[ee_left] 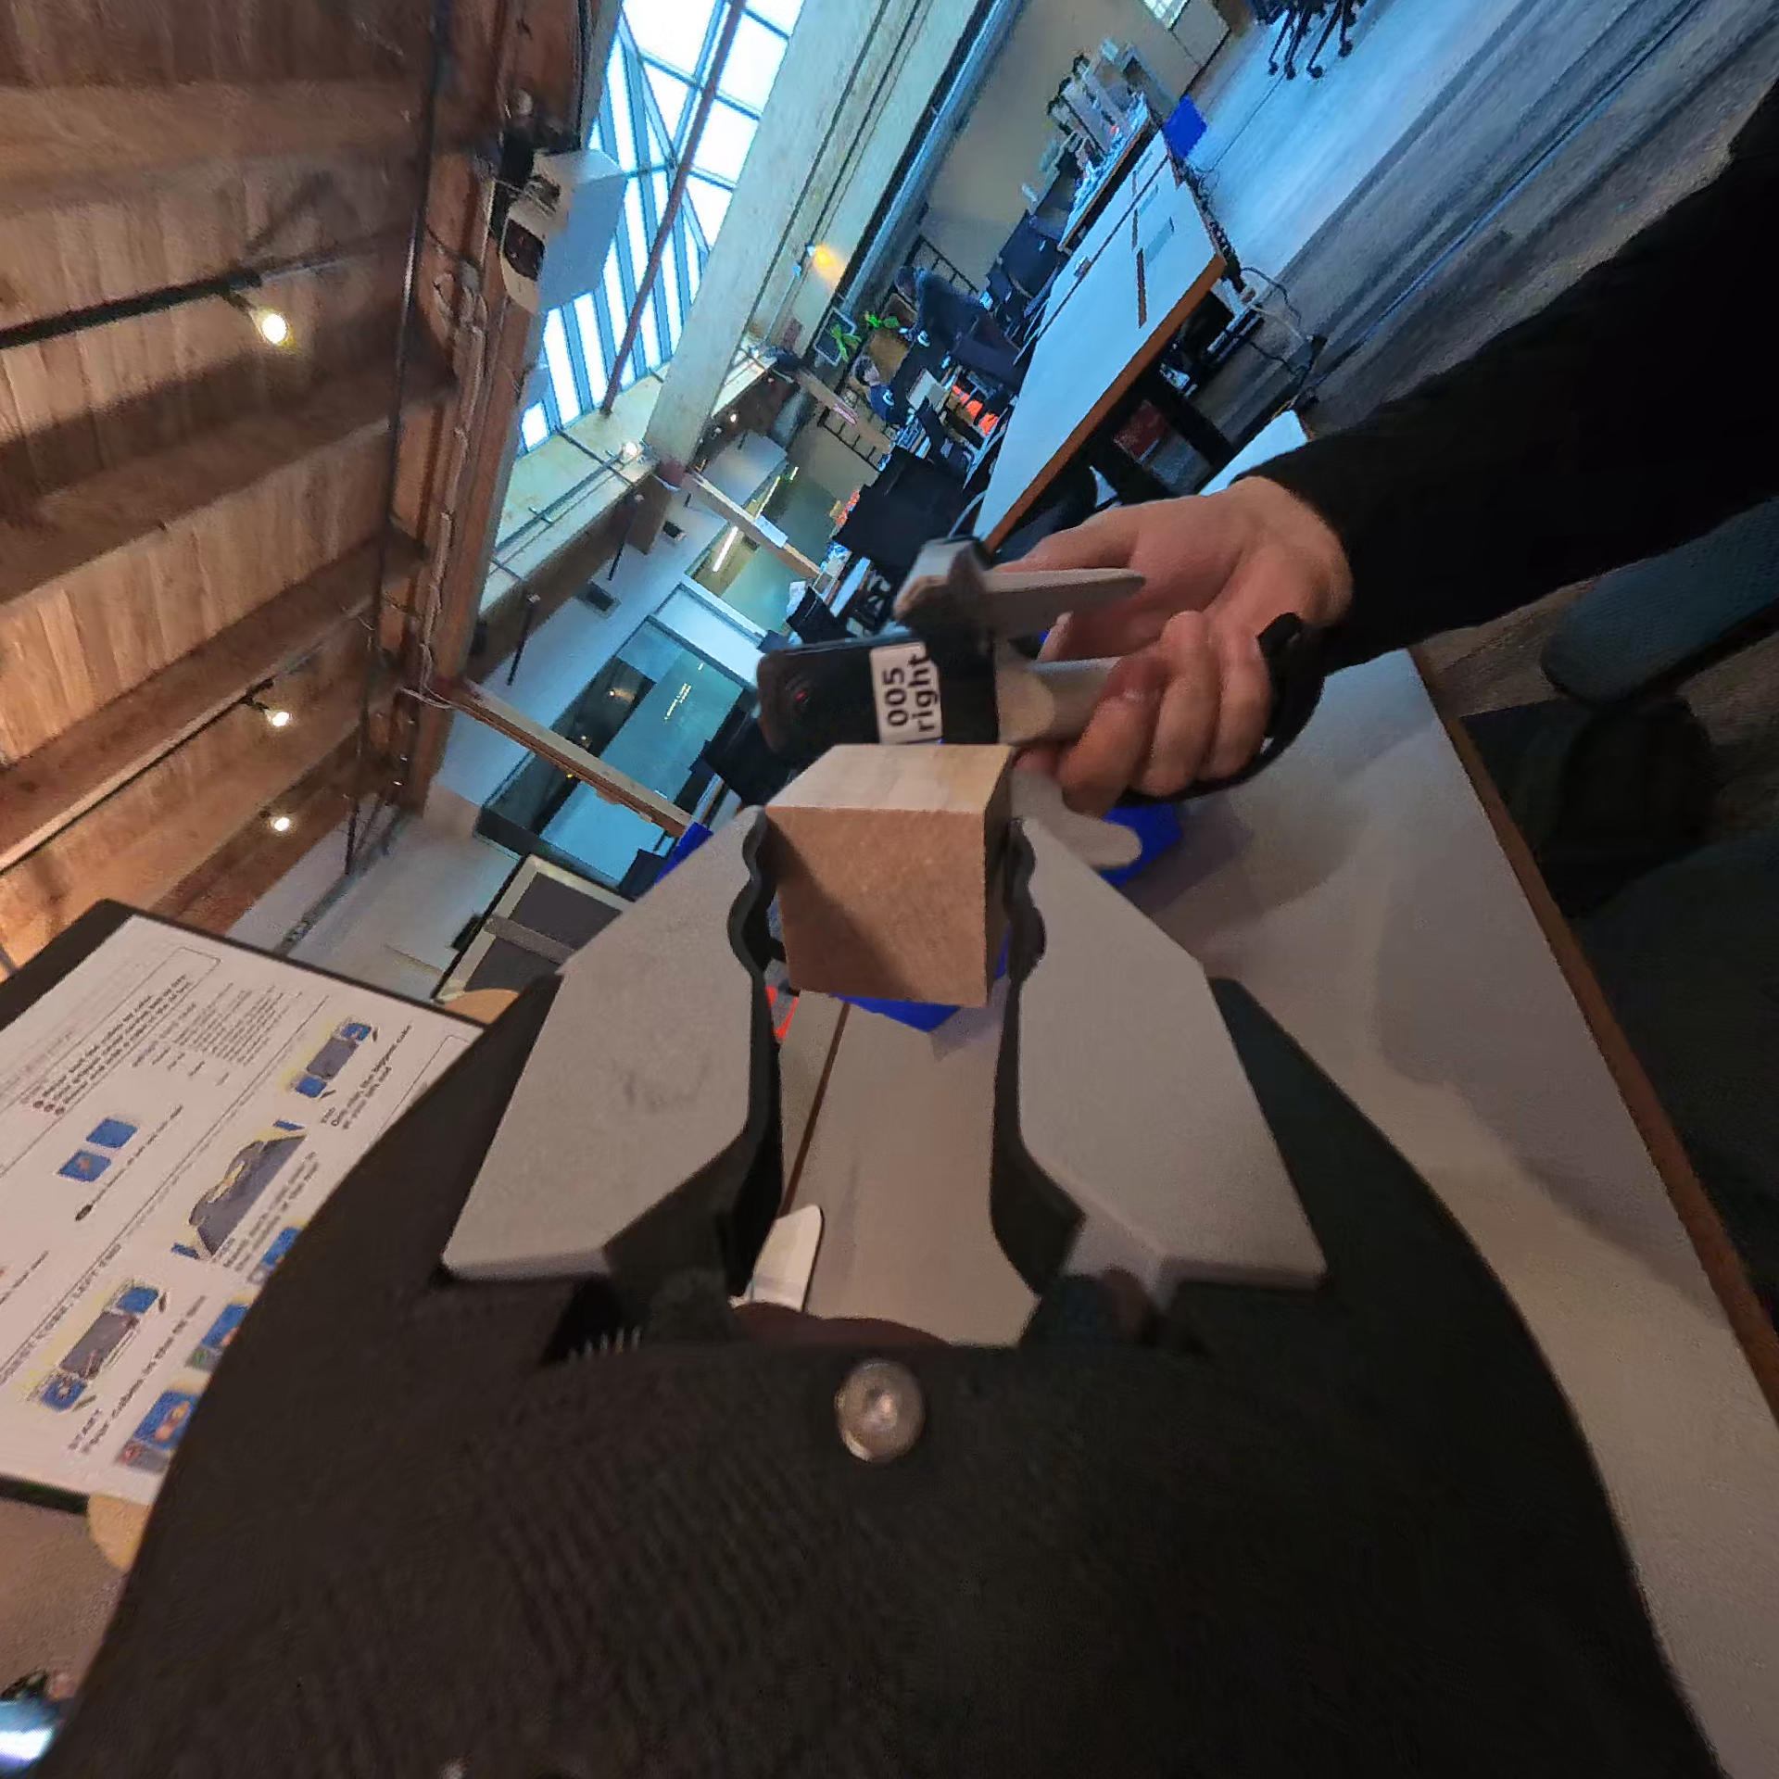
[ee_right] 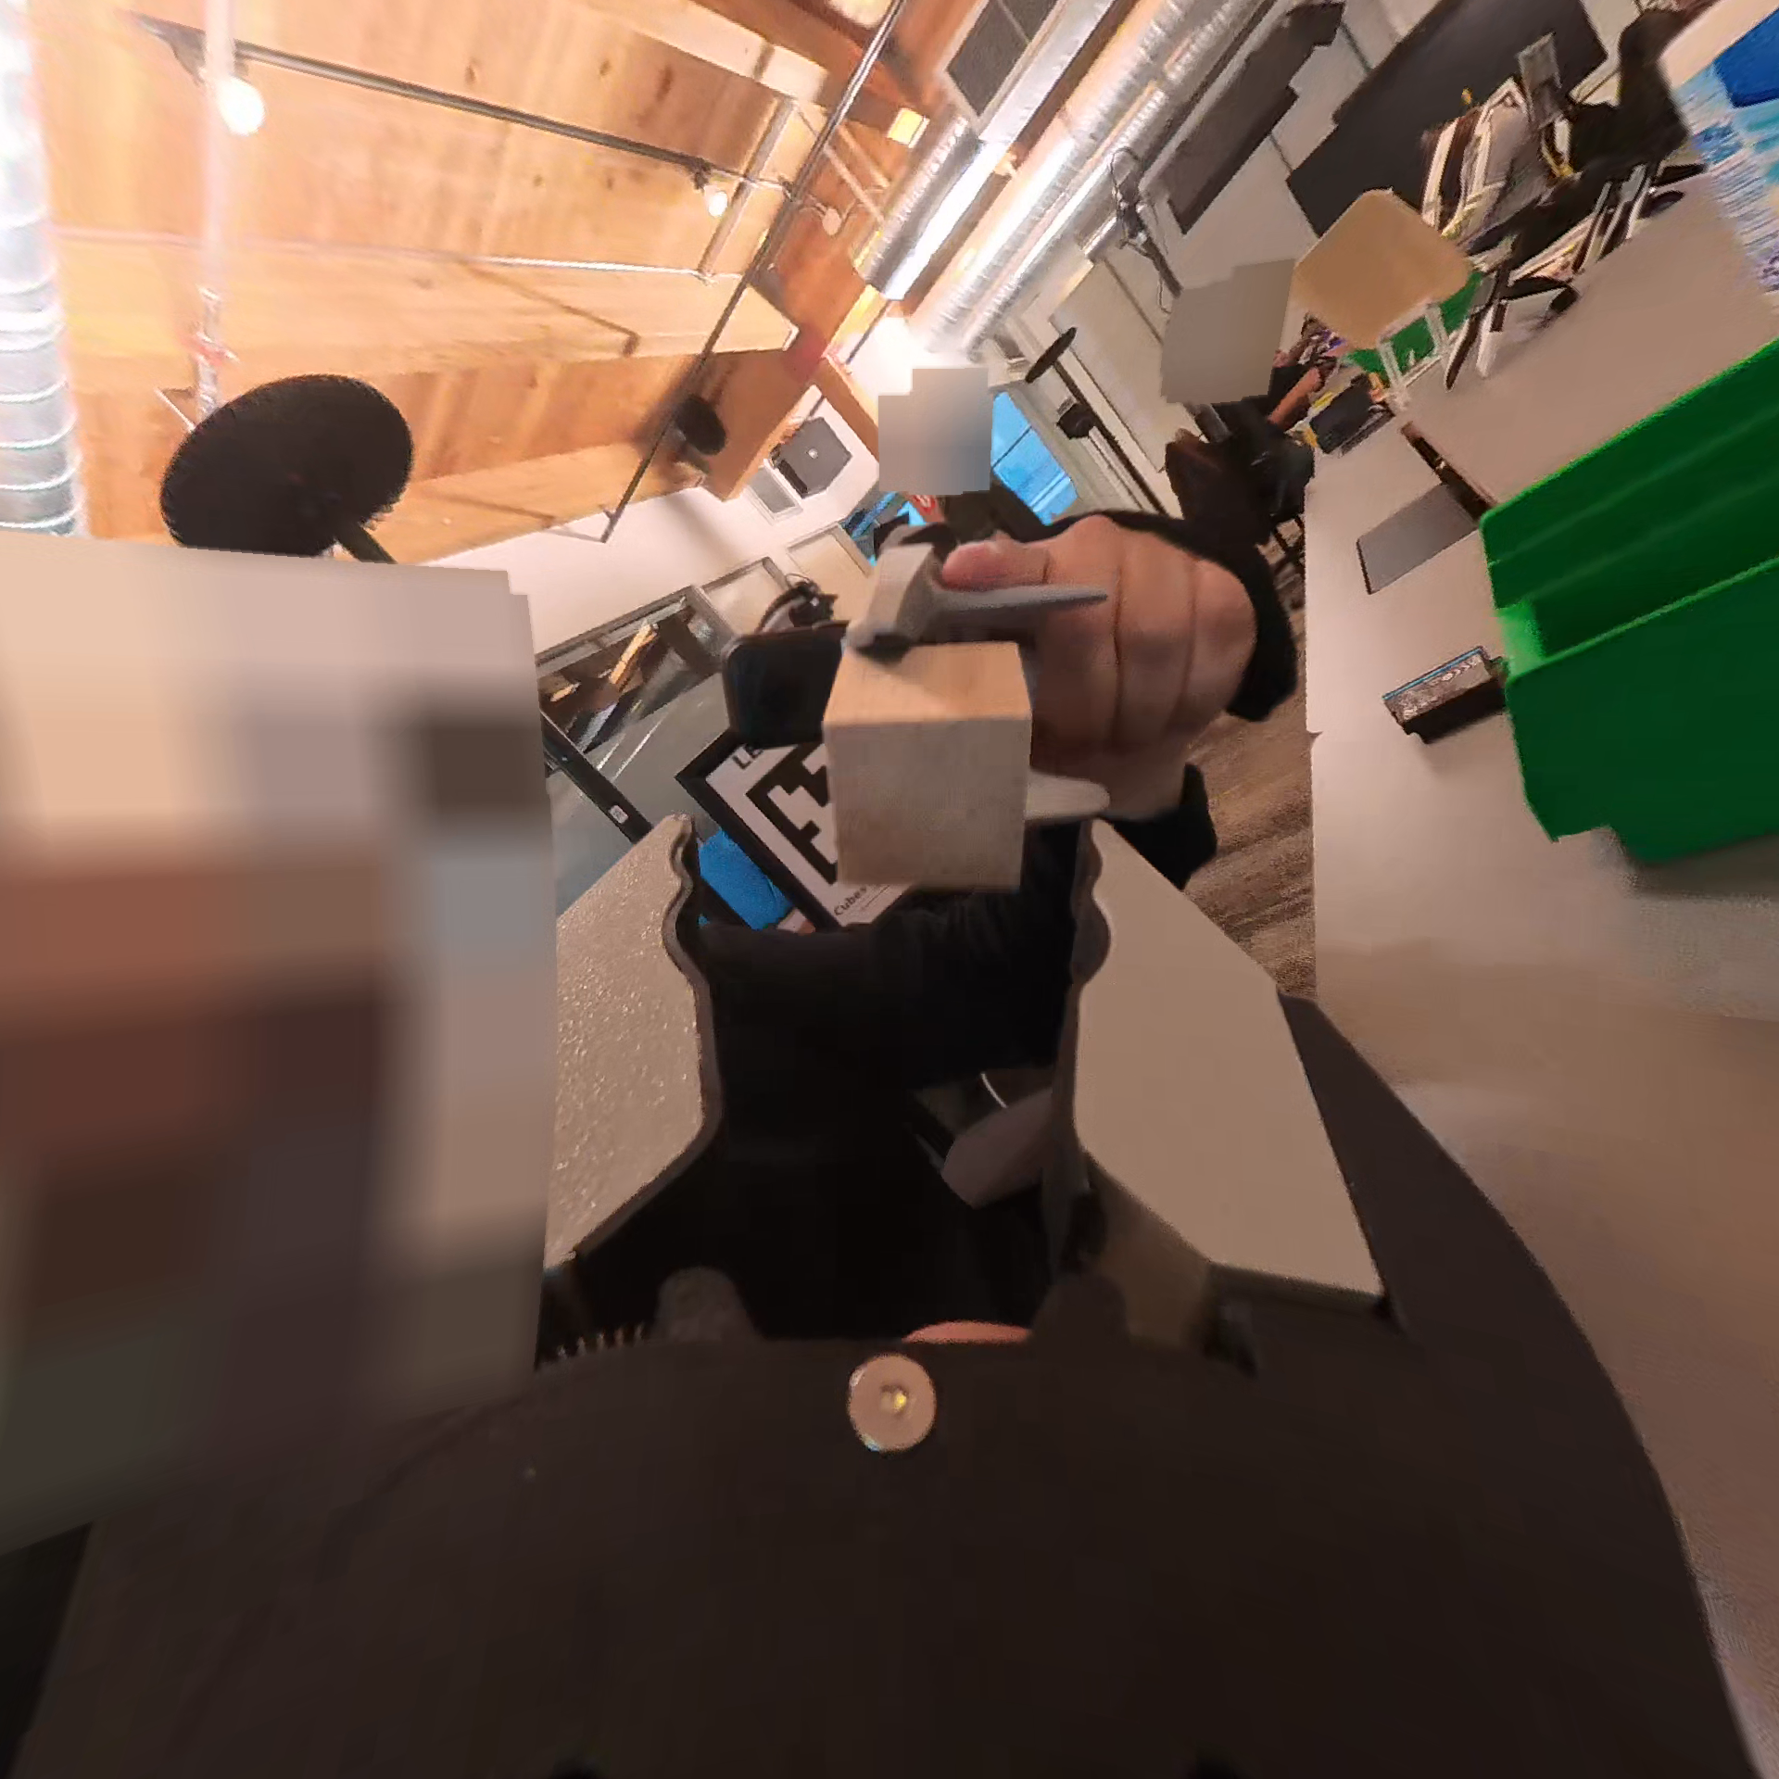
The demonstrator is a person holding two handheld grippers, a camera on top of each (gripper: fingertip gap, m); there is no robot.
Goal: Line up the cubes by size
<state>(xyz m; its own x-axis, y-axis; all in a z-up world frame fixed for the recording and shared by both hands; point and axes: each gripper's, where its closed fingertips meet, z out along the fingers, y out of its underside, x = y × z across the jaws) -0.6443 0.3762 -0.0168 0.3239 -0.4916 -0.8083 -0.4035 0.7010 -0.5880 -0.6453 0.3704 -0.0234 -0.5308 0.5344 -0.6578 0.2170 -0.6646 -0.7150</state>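
Note:
A plain wooden cube (ee_left: 886, 905) is held in the air between the two grey fingers of my left gripper (ee_left: 886, 866), which is shut on it. My right gripper (ee_left: 1001, 674) faces it just beyond, held by a hand. In the right wrist view the same cube (ee_right: 924, 770) sits in front of my right gripper (ee_right: 886, 847), whose fingers stand wide apart and touch nothing. The left gripper's fingers (ee_right: 905, 597) clamp the cube from above and below there. No other wooden cubes show.
A grey table (ee_left: 1348, 1059) lies below, with a blue object (ee_left: 1136, 837) behind the cube. A printed sheet on a clipboard (ee_left: 173, 1155) is at the left. Green bins (ee_right: 1637, 674) stand on a table to the right. A black-and-white marker board (ee_right: 770, 818) is behind the cube.

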